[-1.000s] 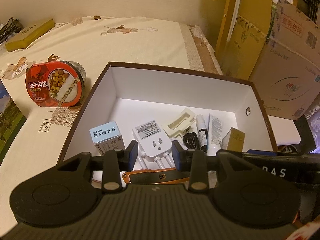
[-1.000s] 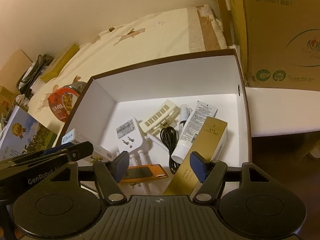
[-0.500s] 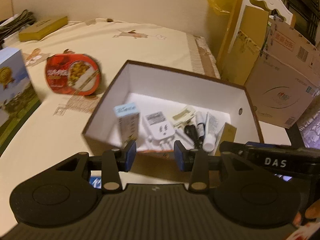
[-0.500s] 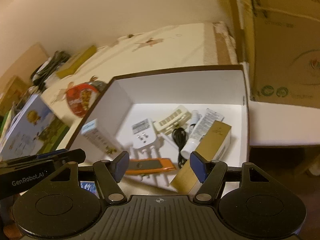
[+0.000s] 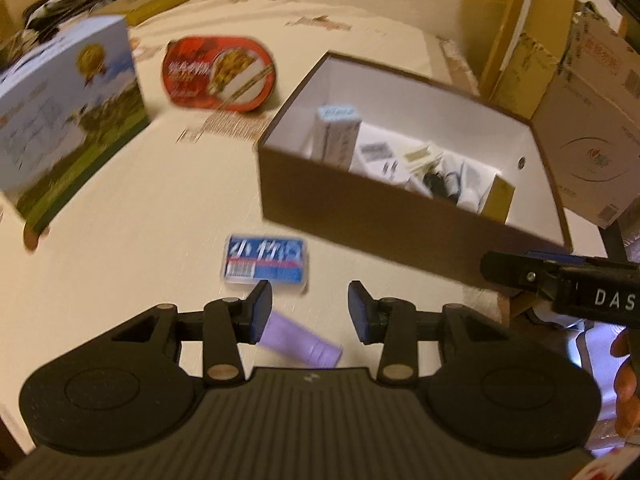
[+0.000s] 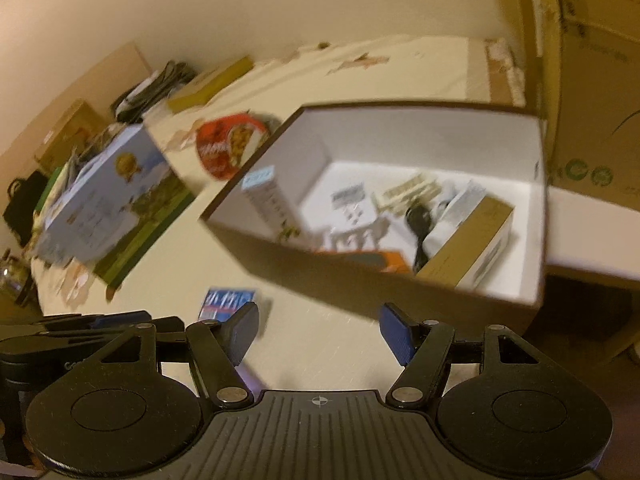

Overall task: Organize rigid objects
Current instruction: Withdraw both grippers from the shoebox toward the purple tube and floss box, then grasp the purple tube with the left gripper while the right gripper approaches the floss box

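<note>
A brown box with a white inside (image 5: 376, 216) stands on the table and holds several items: a small blue-topped carton (image 5: 334, 136), a white plug adapter (image 5: 374, 158), a black cable, a tube and a gold box (image 6: 468, 244). A blue and white pack (image 5: 265, 263) lies on the table in front of the box. A lilac flat item (image 5: 298, 340) lies just under my left gripper (image 5: 310, 312), which is open and empty. My right gripper (image 6: 320, 330) is open and empty, in front of the box's near wall (image 6: 360, 284). The blue pack also shows in the right wrist view (image 6: 224, 304).
A red instant rice bowl (image 5: 218, 74) and a tall blue and green carton (image 5: 68, 116) stand left of the box. Cardboard boxes (image 5: 588, 120) rise at the right beyond the table's edge. A yellow flat box (image 5: 156, 2) and cables lie at the far back.
Both grippers have pulled back and up, away from the box. The table in front of the box, with the blue pack and the lilac item, has come into view.
</note>
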Tool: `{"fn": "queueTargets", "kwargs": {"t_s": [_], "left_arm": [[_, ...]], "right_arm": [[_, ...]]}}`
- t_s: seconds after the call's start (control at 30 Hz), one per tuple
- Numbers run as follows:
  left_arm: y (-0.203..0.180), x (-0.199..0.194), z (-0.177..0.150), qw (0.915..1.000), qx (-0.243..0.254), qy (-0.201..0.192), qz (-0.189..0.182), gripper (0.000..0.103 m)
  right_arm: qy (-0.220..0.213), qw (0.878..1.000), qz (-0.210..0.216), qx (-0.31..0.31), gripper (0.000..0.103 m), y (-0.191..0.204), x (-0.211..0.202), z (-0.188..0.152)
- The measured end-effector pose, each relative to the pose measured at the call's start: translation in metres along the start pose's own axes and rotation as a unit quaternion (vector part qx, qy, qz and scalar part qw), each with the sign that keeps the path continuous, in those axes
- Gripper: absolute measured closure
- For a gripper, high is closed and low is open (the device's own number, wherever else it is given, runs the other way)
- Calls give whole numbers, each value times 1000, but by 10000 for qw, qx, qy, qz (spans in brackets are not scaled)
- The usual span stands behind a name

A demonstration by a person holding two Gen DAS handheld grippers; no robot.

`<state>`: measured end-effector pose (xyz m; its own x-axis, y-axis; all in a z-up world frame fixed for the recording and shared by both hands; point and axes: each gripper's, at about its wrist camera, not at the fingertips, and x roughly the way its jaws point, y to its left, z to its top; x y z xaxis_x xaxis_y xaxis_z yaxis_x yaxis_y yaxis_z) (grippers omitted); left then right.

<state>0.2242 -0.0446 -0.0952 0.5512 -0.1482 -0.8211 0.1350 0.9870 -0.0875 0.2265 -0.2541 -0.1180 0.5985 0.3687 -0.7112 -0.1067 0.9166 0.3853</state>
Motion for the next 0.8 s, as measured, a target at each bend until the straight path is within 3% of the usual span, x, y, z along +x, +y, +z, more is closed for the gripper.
{"fn": "queueTargets", "kwargs": {"t_s": [0.33,0.8], "left_arm": [[23,13,-38,9979,-368,497,211,66],[26,53,-48,9895,-1094,937,128,59]], "right_arm": [[603,9979,112,-206,39,17,29,-32],[993,9947,-141,-212,39,6,62,-48]]}}
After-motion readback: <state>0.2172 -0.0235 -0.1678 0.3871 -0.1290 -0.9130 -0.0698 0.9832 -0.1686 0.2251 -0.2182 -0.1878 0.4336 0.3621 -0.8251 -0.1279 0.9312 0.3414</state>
